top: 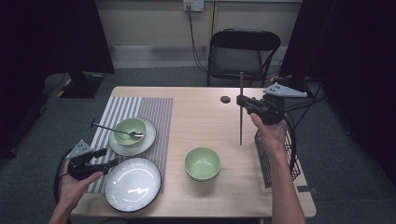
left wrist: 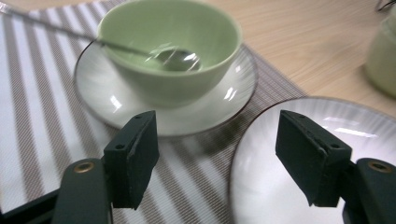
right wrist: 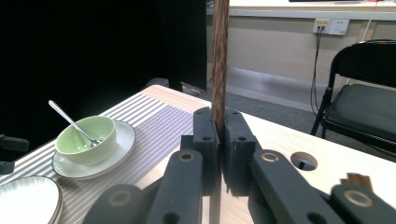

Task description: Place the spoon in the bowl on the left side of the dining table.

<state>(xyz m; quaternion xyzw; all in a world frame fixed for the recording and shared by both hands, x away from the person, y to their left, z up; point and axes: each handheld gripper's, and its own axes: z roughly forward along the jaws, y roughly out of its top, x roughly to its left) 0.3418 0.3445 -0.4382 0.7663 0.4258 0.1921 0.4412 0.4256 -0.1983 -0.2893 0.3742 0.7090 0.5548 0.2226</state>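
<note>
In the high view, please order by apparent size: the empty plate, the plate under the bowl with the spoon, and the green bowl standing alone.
1. The empty plate looks largest.
2. The plate under the bowl comes second.
3. The lone green bowl looks smallest.
The empty plate lies nearest the camera, which may exaggerate it somewhat.

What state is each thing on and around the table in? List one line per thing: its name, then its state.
Right gripper: shut on the chopstick.
Chopstick: held upright above the table.
Left gripper: open, nothing between its jaws.
Green bowl: upright on a saucer, spoon resting in it.
Second green bowl: upright, empty.
Large plate: flat, empty.
Wire basket: at the table's right edge.
Chair: unfolded, empty.
</note>
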